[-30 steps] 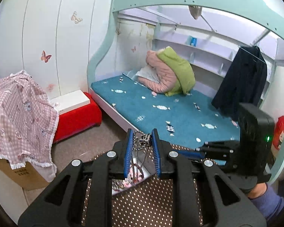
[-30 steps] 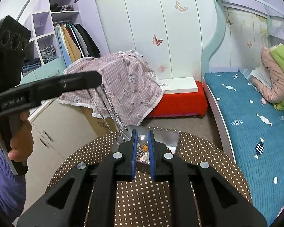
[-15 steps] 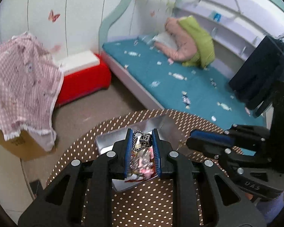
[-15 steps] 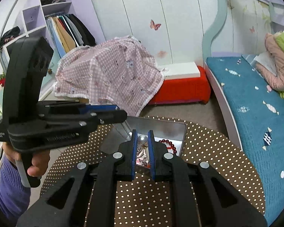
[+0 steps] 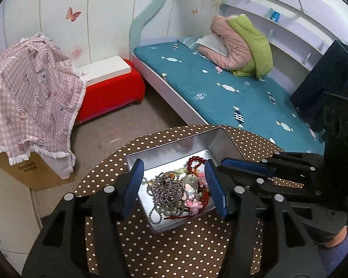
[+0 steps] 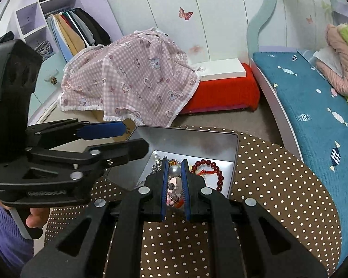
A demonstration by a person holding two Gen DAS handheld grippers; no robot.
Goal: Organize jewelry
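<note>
Jewelry (image 5: 174, 192) beneath downward-tilted left gripper (image 5: 174, 185)

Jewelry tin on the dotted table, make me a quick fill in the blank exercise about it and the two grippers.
1. The right gripper is shut on a single ____.
2. The bracelet lying in the tin has beads coloured ____.
3. The left gripper, its jaws opening, hangs over the silver ____ chain.
4. The tin rests on a brown tablecloth printed with ____.

Missing words: pearl; red; ball; dots
</note>
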